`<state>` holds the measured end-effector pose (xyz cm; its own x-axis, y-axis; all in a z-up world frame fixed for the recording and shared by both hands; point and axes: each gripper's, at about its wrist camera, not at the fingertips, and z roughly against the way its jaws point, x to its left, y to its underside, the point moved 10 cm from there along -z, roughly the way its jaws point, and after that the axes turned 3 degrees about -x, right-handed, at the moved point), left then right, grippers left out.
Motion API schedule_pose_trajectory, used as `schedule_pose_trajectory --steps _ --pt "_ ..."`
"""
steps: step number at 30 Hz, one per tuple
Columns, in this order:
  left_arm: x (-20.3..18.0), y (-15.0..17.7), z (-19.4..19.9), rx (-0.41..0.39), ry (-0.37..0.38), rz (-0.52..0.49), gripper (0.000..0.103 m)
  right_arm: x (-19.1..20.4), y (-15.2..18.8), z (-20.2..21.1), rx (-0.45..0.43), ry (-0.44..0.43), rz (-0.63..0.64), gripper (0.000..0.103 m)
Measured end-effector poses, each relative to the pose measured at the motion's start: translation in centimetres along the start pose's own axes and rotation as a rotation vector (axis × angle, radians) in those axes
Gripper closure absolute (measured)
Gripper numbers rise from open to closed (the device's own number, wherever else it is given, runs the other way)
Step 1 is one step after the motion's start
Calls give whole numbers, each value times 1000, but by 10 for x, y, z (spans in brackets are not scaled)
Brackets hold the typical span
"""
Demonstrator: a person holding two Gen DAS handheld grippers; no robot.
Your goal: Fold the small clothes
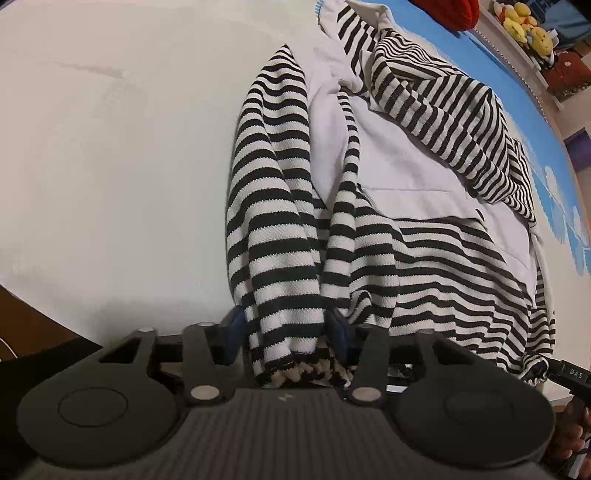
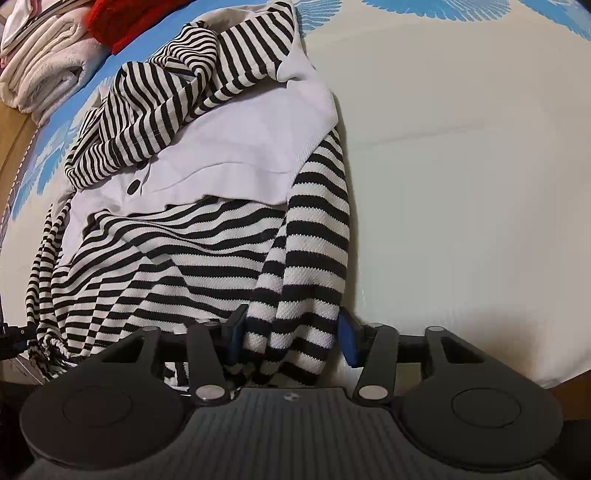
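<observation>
A black-and-white striped garment with a plain white panel [image 1: 406, 173] lies crumpled on the white bedsheet [image 1: 110, 166]. In the left wrist view a bunched striped fold [image 1: 284, 295] runs down between the blue pads, and my left gripper [image 1: 288, 332] is shut on it. In the right wrist view the same garment [image 2: 229, 162] spreads to the left; a thick striped fold [image 2: 299, 295] fills the gap between the pads, with my right gripper [image 2: 291, 336] shut on it. The other gripper's black tip [image 1: 572, 373] shows at the left wrist view's right edge.
A blue-patterned cover [image 1: 517, 92] borders the sheet. Folded pale towels [image 2: 44, 70] and a red knit item [image 2: 125, 22] lie beyond the garment. Yellow plush toys [image 1: 524, 26] sit on a shelf. Bare white sheet [image 2: 461, 184] stretches beside the garment. The bed's edge [image 1: 55, 317] runs close by.
</observation>
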<state>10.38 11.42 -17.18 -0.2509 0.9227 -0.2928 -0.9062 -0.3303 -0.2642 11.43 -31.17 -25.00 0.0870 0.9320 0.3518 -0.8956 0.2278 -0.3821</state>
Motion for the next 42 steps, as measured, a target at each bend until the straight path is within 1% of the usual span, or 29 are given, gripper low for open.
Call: schedule_pose_trajectory --steps 1,2,3,4,5,8,11,14,15,18,21,23,25,28,31,34,36,38,40,42 --pt "-1 0 0 -1 4 -5 68 0 0 0 2 -5 3 72" --pt "-3 0 0 -2 11 -14 78 1 1 0 2 -10 6 80" --pt "-6 0 1 -5 20 -27 81 1 1 1 1 -11 12 83" --pt "-8 0 2 -11 21 -41 87 2 1 1 -5 -9 22 88" --pt "-11 0 3 -19 21 -60 91 3 0 3 -11 -13 32 89" --pt "-16 0 7 -42 17 -98 95 6 -3 8 -33 -34 49 90" --pt "-20 -5 19 -76 33 -101 96 9 -11 18 -73 -63 37 91" --pt "-31 -13 43 -119 68 -129 97 15 -26 43 -141 -107 20 91" --pt "-35 -15 53 -129 88 -138 97 18 -31 53 -166 -120 19 91" --pt "-44 -18 83 -158 107 -187 97 27 -47 89 -243 -156 22 92" --pt "-51 -17 118 -201 144 -208 97 32 -54 124 -303 -197 26 92" --pt "-53 -13 140 -217 178 -201 97 34 -52 145 -328 -227 36 92" --pt "-55 -3 162 -226 218 -199 98 34 -43 165 -335 -266 30 93" --pt "-56 17 197 -242 273 -224 98 33 -29 197 -348 -306 47 93" --pt "-56 28 216 -248 327 -215 98 30 -11 227 -362 -347 61 93" --pt "-56 22 217 -256 337 -199 98 29 -5 241 -376 -372 59 93" --pt "-58 10 207 -252 336 -190 98 28 -11 235 -377 -374 49 93" --pt "-59 -10 193 -252 332 -177 98 27 -24 222 -370 -366 27 93" --pt "-60 -36 176 -247 316 -144 98 27 -46 205 -363 -369 6 93" --pt "-61 -70 154 -244 305 -114 97 28 -72 183 -347 -355 -13 93"
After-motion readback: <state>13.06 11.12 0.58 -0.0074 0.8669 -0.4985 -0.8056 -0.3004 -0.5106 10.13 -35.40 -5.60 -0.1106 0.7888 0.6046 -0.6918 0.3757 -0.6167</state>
